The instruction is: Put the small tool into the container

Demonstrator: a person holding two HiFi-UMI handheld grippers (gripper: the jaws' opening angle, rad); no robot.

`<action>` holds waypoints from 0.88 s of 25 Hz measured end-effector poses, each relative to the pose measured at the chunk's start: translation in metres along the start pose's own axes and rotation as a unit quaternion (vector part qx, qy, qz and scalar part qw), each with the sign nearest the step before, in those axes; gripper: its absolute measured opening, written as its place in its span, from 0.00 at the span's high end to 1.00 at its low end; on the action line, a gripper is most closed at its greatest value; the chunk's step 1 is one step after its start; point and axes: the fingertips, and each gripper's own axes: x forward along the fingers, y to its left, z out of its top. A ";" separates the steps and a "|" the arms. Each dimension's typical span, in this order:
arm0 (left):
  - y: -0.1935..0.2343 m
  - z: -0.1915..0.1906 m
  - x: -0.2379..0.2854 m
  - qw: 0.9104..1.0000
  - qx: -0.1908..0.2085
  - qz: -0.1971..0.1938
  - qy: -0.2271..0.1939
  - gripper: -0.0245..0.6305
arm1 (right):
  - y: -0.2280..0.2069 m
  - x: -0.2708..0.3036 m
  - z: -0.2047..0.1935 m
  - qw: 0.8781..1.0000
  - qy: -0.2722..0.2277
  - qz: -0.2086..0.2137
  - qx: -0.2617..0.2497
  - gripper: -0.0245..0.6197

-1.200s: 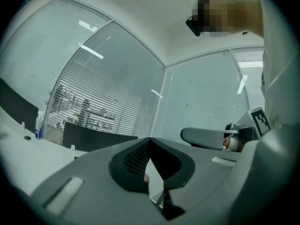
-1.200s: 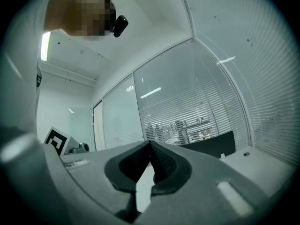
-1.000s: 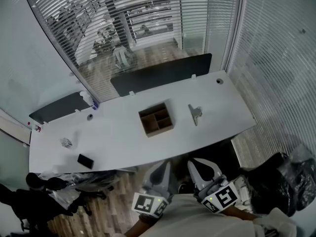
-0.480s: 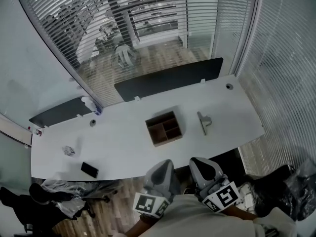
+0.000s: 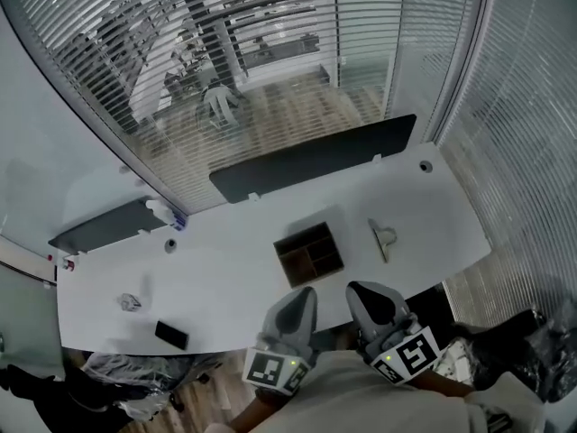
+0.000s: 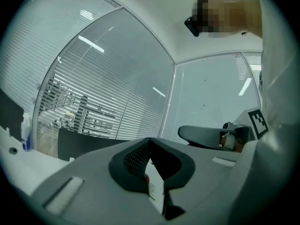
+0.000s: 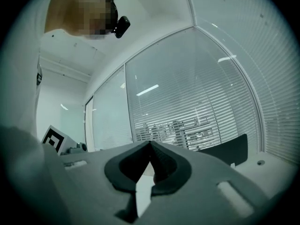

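While both grippers hang close to the person's body at the near edge of the worktop, neither one holds anything. The left gripper has its jaws clenched together, the tips meeting with nothing between them. The right gripper is closed the same way and is also empty. Both point away from the person toward the far side of the scene, side by side with a narrow gap between them, and each shows its marker cube nearest the person.

The small tool, a slim grey metal piece, lies flat on the white worktop to the right of the container and clearly apart from it. It is outside the box and well away from either gripper. The container is a brown open box divided into compartments, standing near the middle of the worktop just beyond the left gripper.

Further left on the worktop are a black phone at the near edge, a small crumpled object, and a small bottle at the far edge. A dark partition panel runs along the far side, with a glass wall and blinds behind it.
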 end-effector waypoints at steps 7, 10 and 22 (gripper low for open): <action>0.032 0.012 0.019 1.000 0.002 -0.025 0.003 0.96 | 0.004 0.045 0.001 1.000 0.003 -0.001 -0.012 0.96; 0.046 0.017 0.024 1.000 0.004 -0.031 -0.001 0.96 | 0.004 0.058 -0.001 1.000 0.006 -0.007 -0.016 0.96; 0.080 0.015 0.038 1.000 -0.013 -0.018 -0.002 0.96 | -0.009 0.083 -0.011 0.999 0.036 -0.013 -0.027 0.96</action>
